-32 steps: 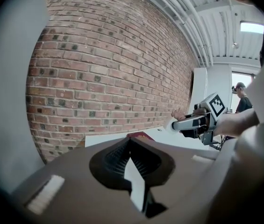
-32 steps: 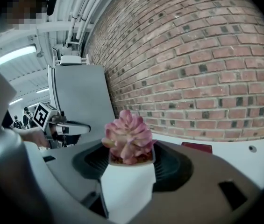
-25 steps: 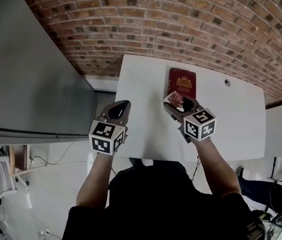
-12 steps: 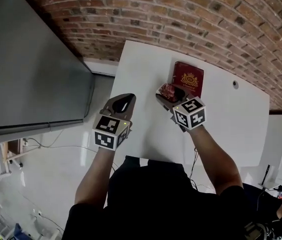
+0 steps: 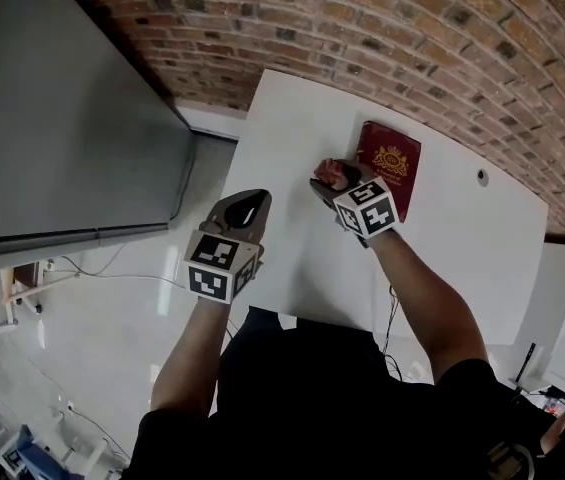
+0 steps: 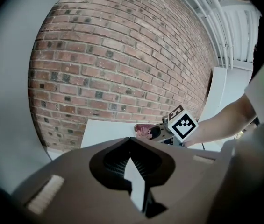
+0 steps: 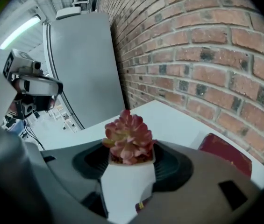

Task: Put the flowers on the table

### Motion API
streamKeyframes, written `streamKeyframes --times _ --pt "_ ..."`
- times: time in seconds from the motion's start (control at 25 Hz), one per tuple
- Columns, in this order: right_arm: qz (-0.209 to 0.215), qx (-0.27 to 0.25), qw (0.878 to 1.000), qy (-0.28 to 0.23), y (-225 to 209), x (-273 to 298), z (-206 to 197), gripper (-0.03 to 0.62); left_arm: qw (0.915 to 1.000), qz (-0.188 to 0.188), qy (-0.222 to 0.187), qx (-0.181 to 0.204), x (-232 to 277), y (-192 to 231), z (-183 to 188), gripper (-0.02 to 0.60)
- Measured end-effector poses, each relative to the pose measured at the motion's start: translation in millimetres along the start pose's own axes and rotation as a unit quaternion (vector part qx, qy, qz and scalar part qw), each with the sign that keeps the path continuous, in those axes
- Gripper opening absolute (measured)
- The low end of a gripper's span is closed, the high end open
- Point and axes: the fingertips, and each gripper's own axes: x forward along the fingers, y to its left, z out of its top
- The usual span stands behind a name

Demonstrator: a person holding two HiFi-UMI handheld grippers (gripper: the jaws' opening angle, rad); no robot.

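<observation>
The flowers (image 7: 128, 138) are a pink succulent in a small white pot (image 7: 126, 186). My right gripper (image 7: 129, 164) is shut on the pot and holds it upright. In the head view the flowers (image 5: 330, 172) hang over the white table (image 5: 287, 128), just left of a red book (image 5: 392, 160), with the right gripper (image 5: 338, 182) behind them. Whether the pot touches the table cannot be told. My left gripper (image 5: 243, 206) hovers at the table's near left edge, shut with nothing in it. From the left gripper (image 6: 131, 146) view, the flowers (image 6: 143, 130) show ahead to the right.
The red book (image 7: 225, 152) lies flat near the brick wall (image 5: 442, 38) behind the table. A tall grey cabinet (image 5: 52, 118) stands to the left of the table. A small round hole (image 5: 482, 176) sits in the tabletop at the far right.
My right gripper has carried the flowers left and farther over the table, from in front of the red book to beside its left edge. The left gripper has barely moved.
</observation>
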Motion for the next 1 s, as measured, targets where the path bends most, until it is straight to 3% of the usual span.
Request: streamKeyframes --times 0.44,1.0 --pt "0.004 -0.039 0.996 0.078 2.7 39.8 -22.1 0.27 0.9994 0.023 0.0 -0.027 -16.9 10.5 -15.0 0.011" --pt "-0.011 -0.061 0.992 0.112 0.3 55.7 -30.0 0.27 0.9992 0.026 0.006 -0.031 -29.5 8.3 -25.0 0.011"
